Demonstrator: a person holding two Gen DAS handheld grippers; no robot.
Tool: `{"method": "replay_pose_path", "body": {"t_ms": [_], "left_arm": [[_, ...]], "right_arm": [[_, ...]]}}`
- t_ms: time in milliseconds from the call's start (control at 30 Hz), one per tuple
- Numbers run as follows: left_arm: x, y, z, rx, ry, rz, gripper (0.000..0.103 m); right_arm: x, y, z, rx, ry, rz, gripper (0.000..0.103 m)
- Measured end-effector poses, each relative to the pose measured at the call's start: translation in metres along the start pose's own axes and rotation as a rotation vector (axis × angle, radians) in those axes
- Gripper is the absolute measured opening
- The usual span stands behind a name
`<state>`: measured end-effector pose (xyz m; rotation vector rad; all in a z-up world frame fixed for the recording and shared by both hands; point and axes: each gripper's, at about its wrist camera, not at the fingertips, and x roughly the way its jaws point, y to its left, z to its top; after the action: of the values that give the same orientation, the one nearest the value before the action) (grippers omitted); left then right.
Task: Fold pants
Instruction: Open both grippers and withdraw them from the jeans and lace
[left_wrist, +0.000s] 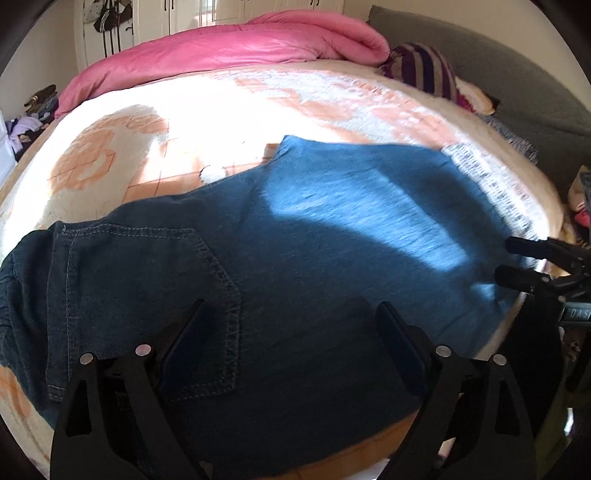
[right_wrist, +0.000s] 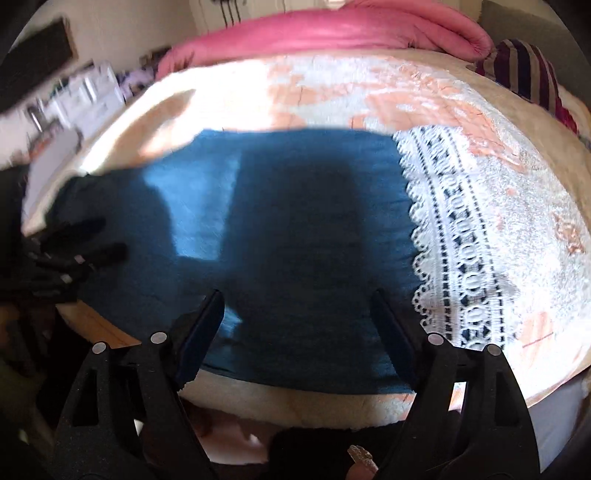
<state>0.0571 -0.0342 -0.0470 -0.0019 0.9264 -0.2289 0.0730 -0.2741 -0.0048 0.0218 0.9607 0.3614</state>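
Dark blue denim pants (left_wrist: 295, 258) lie flat across the bed's near edge, back pocket (left_wrist: 147, 295) at the left, white lace trim (right_wrist: 454, 236) at the right end. They also show in the right wrist view (right_wrist: 295, 229). My left gripper (left_wrist: 291, 317) is open and empty, just above the seat of the pants. My right gripper (right_wrist: 295, 306) is open and empty over the leg part near the front edge. Each gripper shows in the other's view, the right gripper at the far right (left_wrist: 517, 262), the left gripper at the far left (right_wrist: 96, 240).
The bed has a cream and orange blanket (left_wrist: 184, 122). A pink duvet (left_wrist: 229, 48) is bunched at the far side, with a striped cushion (left_wrist: 424, 66) and a grey headboard (left_wrist: 517, 81) to the right. Clothes and clutter (left_wrist: 33, 118) lie beyond the left edge.
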Motion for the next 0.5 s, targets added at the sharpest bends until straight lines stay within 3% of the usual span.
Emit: {"method": "replay_pose_path", "body": {"t_ms": [167, 300, 500], "left_arm": [[-0.016, -0.013, 0.011, 0.036, -0.032, -0.005, 0.090], [-0.023, -0.024, 0.023, 0.049, -0.054, -0.023, 0.096], [-0.029, -0.041, 0.043, 0.080, -0.085, -0.043, 0.096]], "right_arm": [[-0.023, -0.011, 0.002, 0.029, -0.047, -0.036, 0.084], [-0.042, -0.027, 0.003, 0.062, -0.092, -0.071, 0.087], [-0.065, -0.046, 0.000, 0.103, -0.144, -0.118, 0.089]]}}
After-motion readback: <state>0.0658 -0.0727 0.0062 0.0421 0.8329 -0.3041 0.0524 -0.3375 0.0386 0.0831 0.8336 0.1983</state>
